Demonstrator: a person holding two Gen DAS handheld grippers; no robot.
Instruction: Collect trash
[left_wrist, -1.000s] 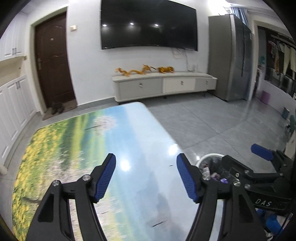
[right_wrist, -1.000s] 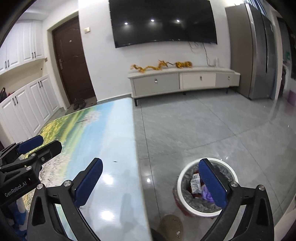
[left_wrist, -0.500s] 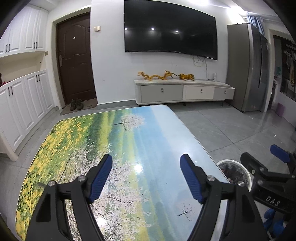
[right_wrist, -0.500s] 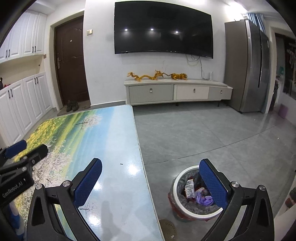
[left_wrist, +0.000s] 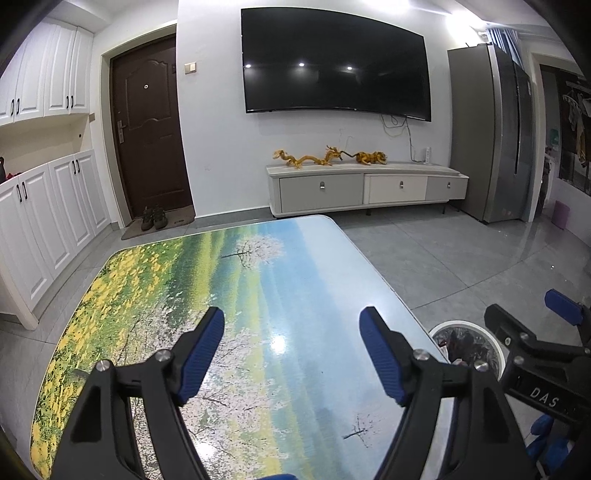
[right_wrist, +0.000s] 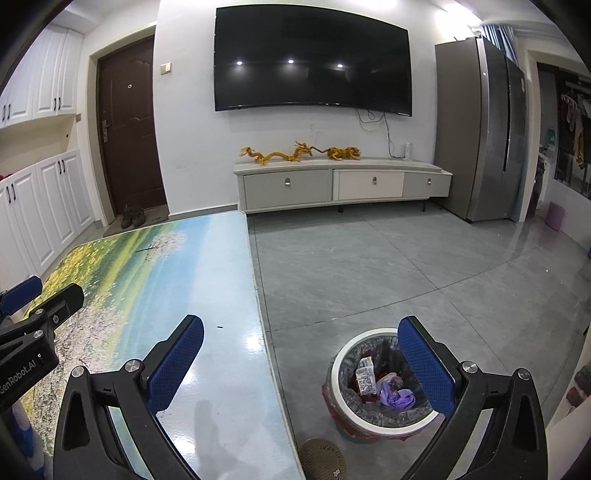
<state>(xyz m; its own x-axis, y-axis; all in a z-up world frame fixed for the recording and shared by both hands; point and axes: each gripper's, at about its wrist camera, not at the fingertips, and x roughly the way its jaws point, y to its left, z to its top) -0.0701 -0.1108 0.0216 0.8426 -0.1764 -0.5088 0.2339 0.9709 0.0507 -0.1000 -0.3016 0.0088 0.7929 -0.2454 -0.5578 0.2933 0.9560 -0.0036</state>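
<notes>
Both claws gape wide and empty: left gripper (left_wrist: 291, 350) above the table (left_wrist: 229, 295), right gripper (right_wrist: 301, 360) straddling its edge. Trash (right_wrist: 384, 384) sits in the bin (right_wrist: 369, 424) beside the table. You risk knocking that bin when swinging low.

Table top (left_wrist: 258, 295): bare surface ahead of left gripper (left_wrist: 291, 354), fingers spread.
Bin (right_wrist: 343, 373): mouth unobstructed from above, just beside table edge; right gripper (right_wrist: 299, 365) straddles that edge.
Floor (right_wrist: 369, 266): unobstructed to TV cabinet (right_wrist: 343, 184).
</notes>
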